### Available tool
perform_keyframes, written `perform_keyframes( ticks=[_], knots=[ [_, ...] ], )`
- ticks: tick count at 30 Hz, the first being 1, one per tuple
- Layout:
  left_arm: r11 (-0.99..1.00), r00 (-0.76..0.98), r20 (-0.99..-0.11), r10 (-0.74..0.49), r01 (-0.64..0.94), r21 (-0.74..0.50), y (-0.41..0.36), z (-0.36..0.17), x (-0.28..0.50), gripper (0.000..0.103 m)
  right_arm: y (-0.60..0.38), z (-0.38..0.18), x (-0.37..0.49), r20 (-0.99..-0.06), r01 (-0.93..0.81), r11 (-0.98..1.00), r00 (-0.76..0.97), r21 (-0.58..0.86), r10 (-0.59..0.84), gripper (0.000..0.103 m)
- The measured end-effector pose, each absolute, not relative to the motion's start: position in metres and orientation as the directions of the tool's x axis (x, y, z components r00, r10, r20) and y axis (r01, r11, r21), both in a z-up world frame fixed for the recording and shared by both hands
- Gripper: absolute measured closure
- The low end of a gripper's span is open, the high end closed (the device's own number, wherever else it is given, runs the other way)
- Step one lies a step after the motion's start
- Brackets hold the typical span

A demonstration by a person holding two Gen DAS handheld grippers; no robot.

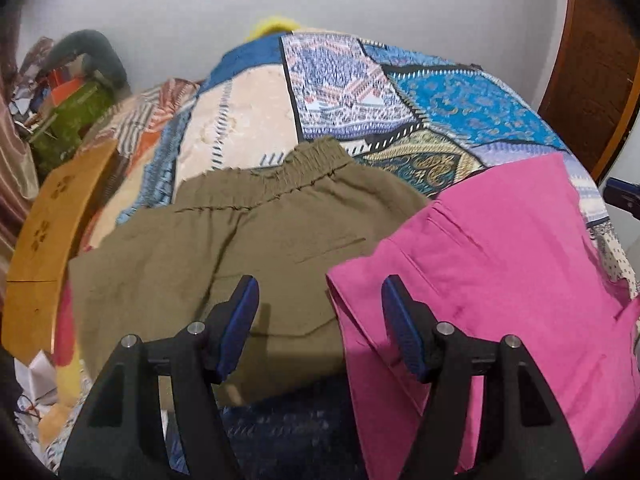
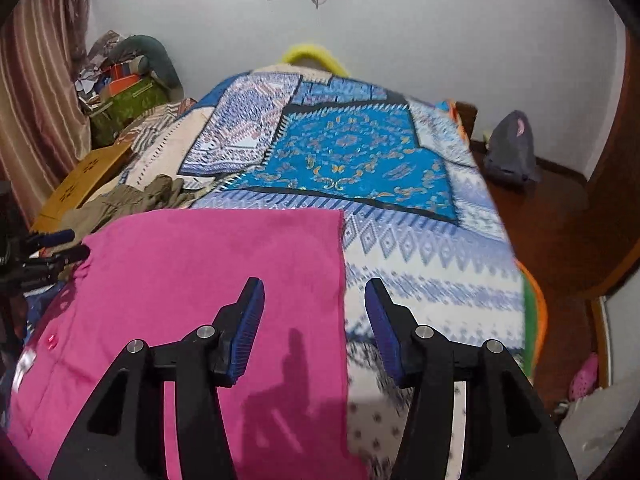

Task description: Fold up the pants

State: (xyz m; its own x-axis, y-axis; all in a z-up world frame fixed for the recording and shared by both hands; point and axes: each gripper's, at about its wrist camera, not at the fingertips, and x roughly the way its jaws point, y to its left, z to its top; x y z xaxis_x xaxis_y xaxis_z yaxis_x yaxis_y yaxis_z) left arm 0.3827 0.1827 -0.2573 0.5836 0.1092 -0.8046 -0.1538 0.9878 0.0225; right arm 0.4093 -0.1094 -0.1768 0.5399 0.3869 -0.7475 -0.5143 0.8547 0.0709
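Two garments on bed: pink pants (image 2: pixel 208 280) flat on patterned bedspread (image 2: pixel 420 272), olive pants (image 1: pixel 240 240) just beside, edges touching or overlapping, cannot tell which; left gripper (image 1: pixel 320 304) fingers spread, empty, over seam between both; right gripper (image 2: pixel 314 304) fingers released, straddling pink pants' right edge; risk: left pinch may catch both fabrics; single-layer grab at right edge would skew fold; loose bedspread may lift with cloth.

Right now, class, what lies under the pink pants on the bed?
The patterned bedspread shows around the pink pants, and the olive pants sit beside them. Whatever lies directly beneath the pink fabric is covered.
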Motion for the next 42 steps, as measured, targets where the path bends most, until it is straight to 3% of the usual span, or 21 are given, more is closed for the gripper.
perform_keyframes(
  ticks=[6, 12, 17, 18, 20, 22, 24, 42],
  knots=[
    [0.985, 0.576, -0.818, 0.014, -0.147, -0.087, 0.195, -0.275, 0.396, 0.04, -0.092, -0.203, 0.441, -0.781, -0.513, 0.856, 0.511, 0.058, 0.359, 0.054],
    [0.981, 0.556, -0.827, -0.09, -0.092, -0.169, 0.194, -0.281, 0.401, 0.062, -0.083, -0.201, 0.456, -0.767, -0.533, 0.844, 0.517, 0.058, 0.38, 0.054],
    [0.987, 0.549, -0.83, -0.101, -0.05, -0.153, 0.183, -0.28, 0.403, 0.078, -0.081, -0.203, 0.461, -0.766, -0.536, 0.84, 0.506, 0.08, 0.396, 0.055],
    [0.988, 0.55, -0.83, -0.093, -0.05, -0.143, 0.182, -0.28, 0.403, 0.079, -0.082, -0.202, 0.46, -0.764, -0.535, 0.841, 0.507, 0.085, 0.399, 0.057],
    [0.993, 0.553, -0.83, -0.067, -0.043, -0.109, 0.178, -0.278, 0.402, 0.085, -0.08, -0.201, 0.459, -0.763, -0.551, 0.829, 0.493, 0.098, 0.418, 0.08],
    [0.996, 0.556, -0.83, -0.044, -0.04, -0.079, 0.176, -0.275, 0.401, 0.091, -0.074, -0.199, 0.457, -0.768, -0.557, 0.828, 0.501, 0.068, 0.4, 0.093],
    [0.997, 0.559, -0.829, -0.032, -0.036, -0.063, 0.175, -0.271, 0.4, 0.095, -0.07, -0.196, 0.455, -0.767, -0.557, 0.829, 0.514, 0.042, 0.384, 0.095],
    [0.999, 0.734, -0.679, 0.019, -0.043, -0.018, 0.163, -0.134, 0.324, 0.096, -0.104, -0.086, 0.385, -0.619, -0.542, 0.839, 0.642, 0.051, 0.452, 0.099]
  ],
)
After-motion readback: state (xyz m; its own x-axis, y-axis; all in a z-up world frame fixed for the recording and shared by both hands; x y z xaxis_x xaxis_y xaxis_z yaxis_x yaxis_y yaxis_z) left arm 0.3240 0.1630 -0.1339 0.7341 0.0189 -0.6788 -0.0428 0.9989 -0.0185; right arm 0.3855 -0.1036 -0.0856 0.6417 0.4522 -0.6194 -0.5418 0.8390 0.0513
